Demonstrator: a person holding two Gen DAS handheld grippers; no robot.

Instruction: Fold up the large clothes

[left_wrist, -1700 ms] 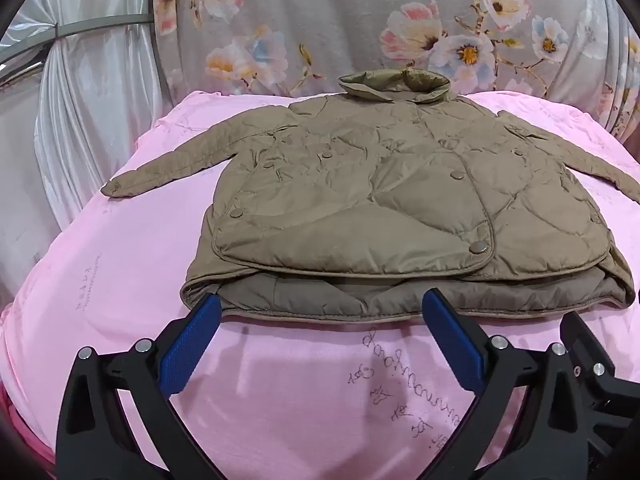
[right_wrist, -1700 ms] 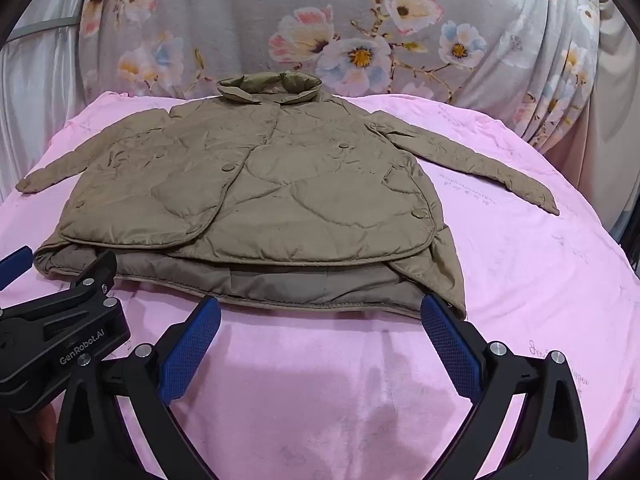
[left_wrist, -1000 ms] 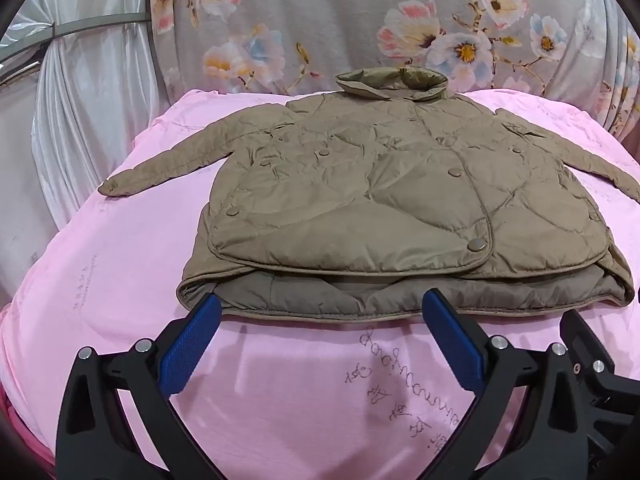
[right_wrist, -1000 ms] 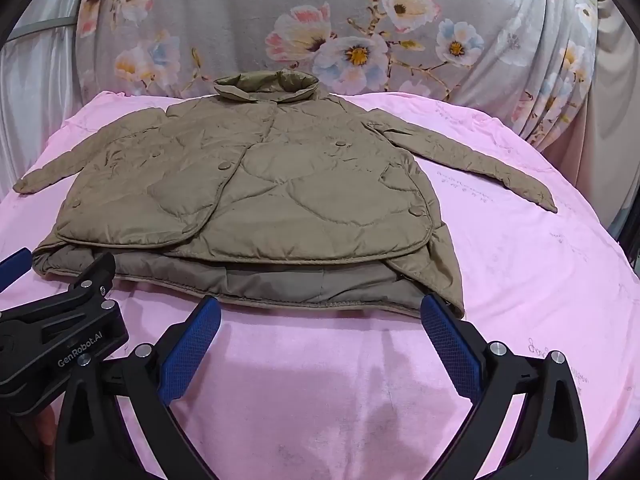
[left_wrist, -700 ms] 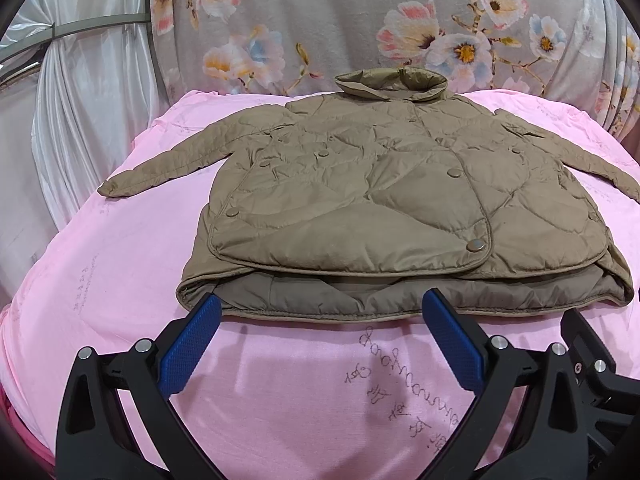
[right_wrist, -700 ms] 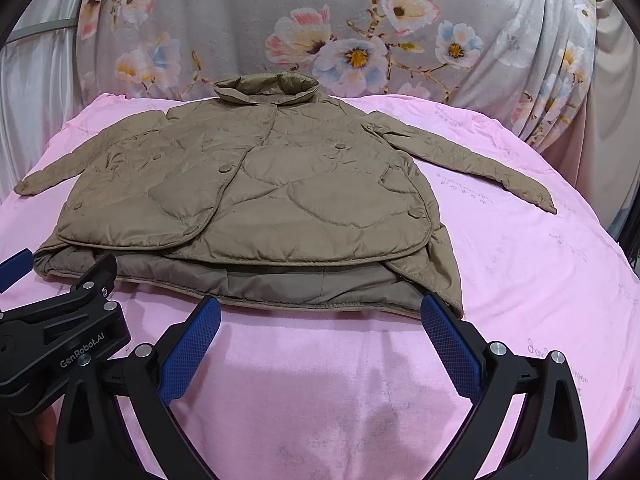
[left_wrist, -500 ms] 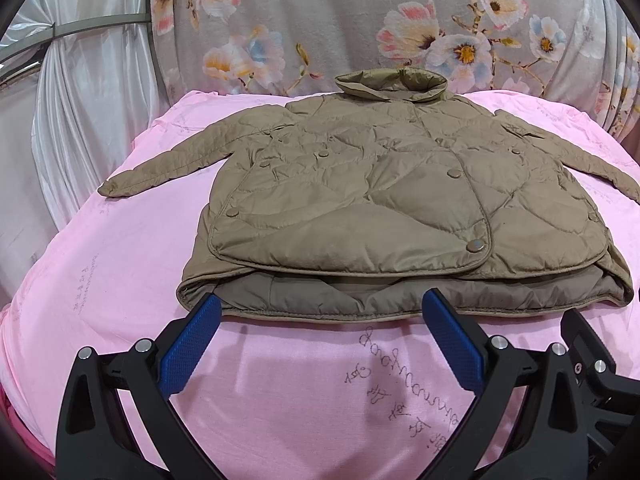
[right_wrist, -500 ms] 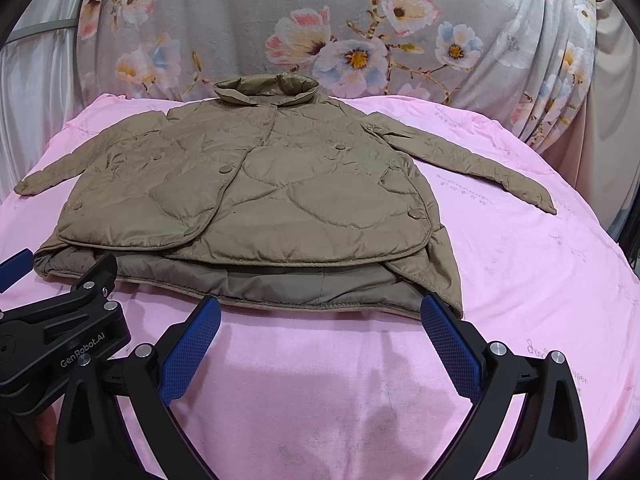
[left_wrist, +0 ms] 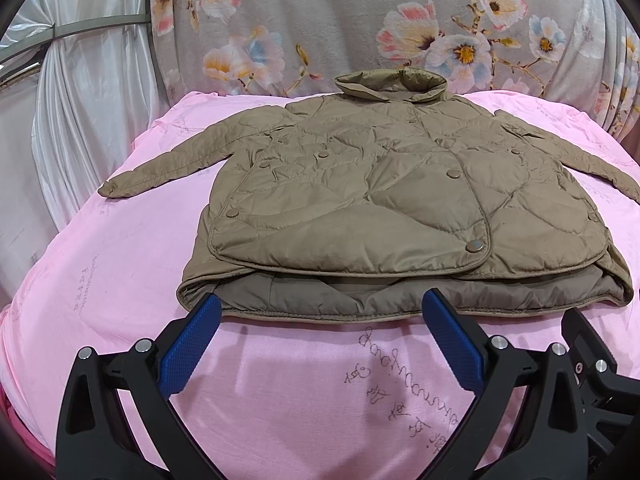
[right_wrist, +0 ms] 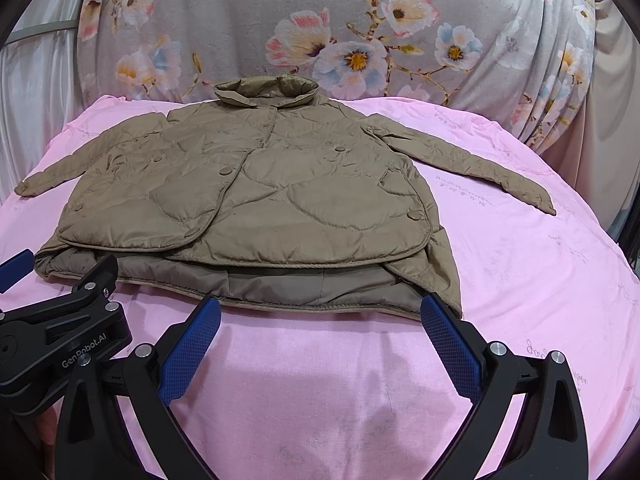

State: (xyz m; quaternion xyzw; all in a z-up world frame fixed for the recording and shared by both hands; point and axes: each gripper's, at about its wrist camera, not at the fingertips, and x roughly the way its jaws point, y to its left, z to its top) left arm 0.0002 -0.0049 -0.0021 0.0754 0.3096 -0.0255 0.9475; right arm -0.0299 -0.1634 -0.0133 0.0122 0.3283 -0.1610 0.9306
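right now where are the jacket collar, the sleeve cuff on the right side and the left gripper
jacket collar (left_wrist: 390,85), left wrist view, front of the upright collar
sleeve cuff (right_wrist: 540,200), right wrist view, sleeve end
left gripper (left_wrist: 320,334), left wrist view, midway between fingertips

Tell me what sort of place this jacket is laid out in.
Probably a bedroom: the brown quilted jacket lies on a pink sheet spread like a bed, with floral fabric draped behind and pale curtains alongside.

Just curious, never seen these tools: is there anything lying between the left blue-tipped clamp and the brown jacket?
Nothing but bare pink sheet, with faint handwriting on it. The left wrist view shows the open left gripper just short of the jacket hem.
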